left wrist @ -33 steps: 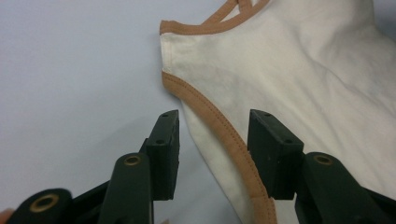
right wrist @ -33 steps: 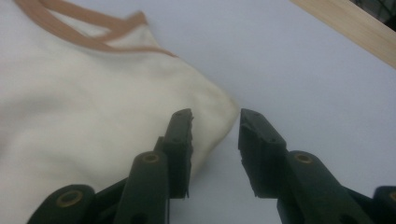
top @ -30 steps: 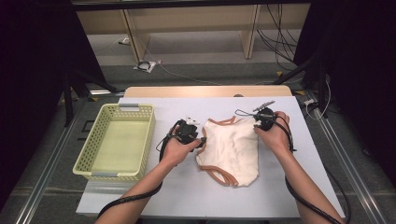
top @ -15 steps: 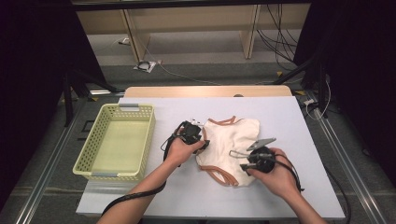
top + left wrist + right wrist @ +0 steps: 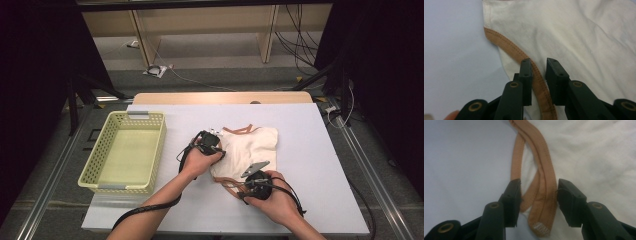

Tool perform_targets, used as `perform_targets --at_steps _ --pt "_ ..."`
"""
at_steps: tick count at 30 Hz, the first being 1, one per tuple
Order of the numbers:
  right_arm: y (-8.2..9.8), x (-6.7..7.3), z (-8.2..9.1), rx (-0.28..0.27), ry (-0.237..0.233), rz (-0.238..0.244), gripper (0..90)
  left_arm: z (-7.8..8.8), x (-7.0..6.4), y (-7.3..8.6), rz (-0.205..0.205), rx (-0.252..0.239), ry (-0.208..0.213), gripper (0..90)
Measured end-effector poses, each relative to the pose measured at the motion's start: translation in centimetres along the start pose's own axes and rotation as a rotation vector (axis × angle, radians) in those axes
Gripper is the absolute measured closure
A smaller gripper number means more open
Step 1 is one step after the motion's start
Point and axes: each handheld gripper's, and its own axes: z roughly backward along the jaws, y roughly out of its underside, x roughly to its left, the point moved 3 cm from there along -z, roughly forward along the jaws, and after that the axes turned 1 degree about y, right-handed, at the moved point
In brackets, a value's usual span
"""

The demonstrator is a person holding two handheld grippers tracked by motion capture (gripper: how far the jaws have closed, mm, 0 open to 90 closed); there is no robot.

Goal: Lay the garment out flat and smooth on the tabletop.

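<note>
The white table (image 5: 320,150) carried a yellow basket (image 5: 125,151) left of the cream garment (image 5: 579,37). My left gripper (image 5: 539,65), jaws just narrowing, straddled the garment's brown trim, perhaps pinching it. My right gripper (image 5: 539,188) stood open around its strap (image 5: 541,182).

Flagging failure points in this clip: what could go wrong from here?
The left gripper has just been closing its jaws on the garment's tan trim, close to the edge; the hem might slip out. The right gripper stands open astride the doubled tan straps and may pinch only one layer.
</note>
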Motion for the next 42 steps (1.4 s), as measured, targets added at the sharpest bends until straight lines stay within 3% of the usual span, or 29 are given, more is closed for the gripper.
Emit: perform_targets --at_steps 3,11,17,25,28,31,33,36,37,39,40,42 --pt "-0.1 0.3 -0.1 0.012 0.059 0.030 63.1 0.1 -0.1 0.0 0.004 0.006 -0.005 79.2" --pt "0.0 0.1 0.1 0.021 0.087 0.025 84.2 0.3 -0.5 0.3 -0.040 0.008 -0.056 86.5" --pt "0.1 -0.1 0.2 0.015 0.082 0.020 86.0 0.4 -0.9 0.5 -0.064 0.011 -0.080 87.6" --pt "1.0 -0.4 1.0 0.027 0.057 0.013 85.9 1.2 -1.7 1.7 -0.066 0.019 -0.071 87.7" --pt "1.6 -0.5 1.6 0.048 0.033 -0.004 85.7 1.7 -2.7 2.5 -0.081 0.031 -0.057 87.7" --pt "2.5 -0.8 2.2 0.062 0.030 0.010 85.2 2.3 -3.7 3.3 -0.095 0.041 -0.036 87.6" --pt "3.1 -0.8 2.6 0.085 0.026 0.013 84.4 2.7 -4.4 3.9 -0.115 0.043 0.008 87.1" --pt "4.1 -1.0 3.4 0.103 0.029 0.022 83.4 3.5 -4.7 4.3 -0.112 0.029 0.093 80.9" --pt "4.4 -1.1 3.6 0.108 0.030 0.020 82.9 3.8 -4.6 4.1 -0.117 0.006 0.100 77.3" --pt "5.0 -1.3 4.0 0.106 0.035 -0.003 80.7 4.5 -4.2 3.3 -0.124 -0.045 0.073 70.6" --pt "5.3 -1.6 4.2 0.112 0.034 0.016 79.2 4.8 -3.9 2.7 -0.117 -0.070 0.061 67.2" --pt "5.7 -1.7 4.4 0.099 0.025 0.007 74.4 4.9 -3.1 1.4 -0.118 -0.117 0.022 56.4"
